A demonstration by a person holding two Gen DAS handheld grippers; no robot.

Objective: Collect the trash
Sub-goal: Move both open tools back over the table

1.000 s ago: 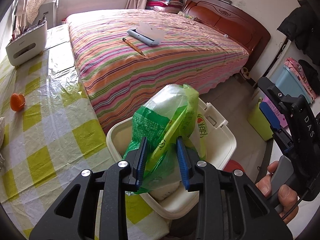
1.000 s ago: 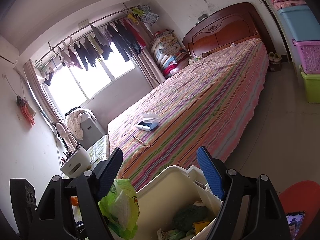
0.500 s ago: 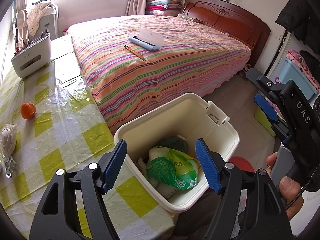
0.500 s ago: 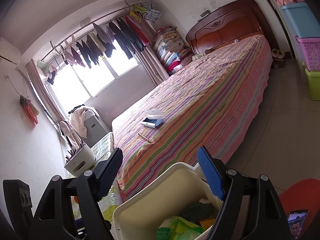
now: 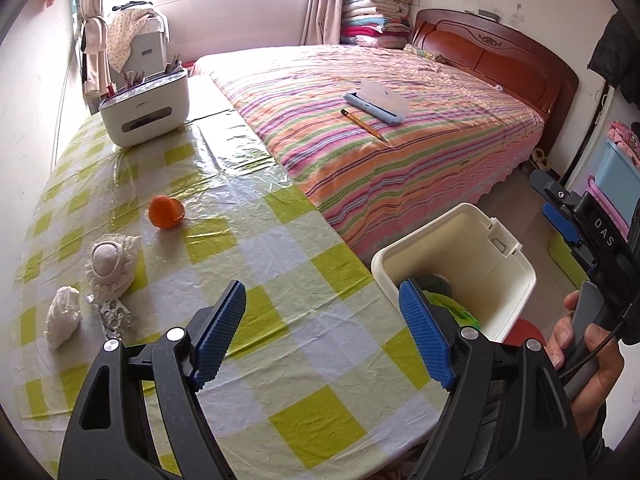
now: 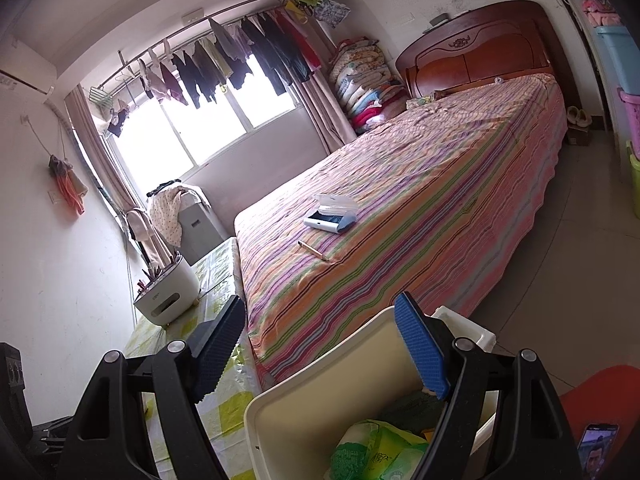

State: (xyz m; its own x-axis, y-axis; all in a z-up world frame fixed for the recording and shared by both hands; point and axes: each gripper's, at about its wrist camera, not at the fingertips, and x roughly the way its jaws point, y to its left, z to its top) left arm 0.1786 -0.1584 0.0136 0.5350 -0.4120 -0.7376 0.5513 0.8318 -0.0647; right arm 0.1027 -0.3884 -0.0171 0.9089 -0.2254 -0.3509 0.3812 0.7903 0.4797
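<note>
Hovering over the checked tablecloth (image 5: 320,344), my left gripper (image 5: 324,336) fills the bottom of the left wrist frame, its blue pads spreading wider with nothing between them. At lower right of that frame stands the cream trash bin (image 5: 516,280), the green bag (image 5: 460,312) lying inside it. On the cloth at left lie an orange peel (image 5: 166,211), a lace-wrapped ball (image 5: 110,264), a crumpled white wad (image 5: 62,316) and a scrap of foil (image 5: 114,314). The white caddy (image 5: 144,108) at upper left bears small grey lettering I cannot read. At far right a hand (image 5: 588,352) grips the other tool, whose black side reads "DAS".

From the right wrist view, my right gripper (image 6: 320,352) stands apart and empty at bottom centre, above the bin (image 6: 312,392); the bag (image 6: 376,458) carries print too blurred to read. A pencil (image 6: 313,250) and an open case (image 6: 330,218) rest on the striped bed (image 6: 440,216), mid-frame.
</note>
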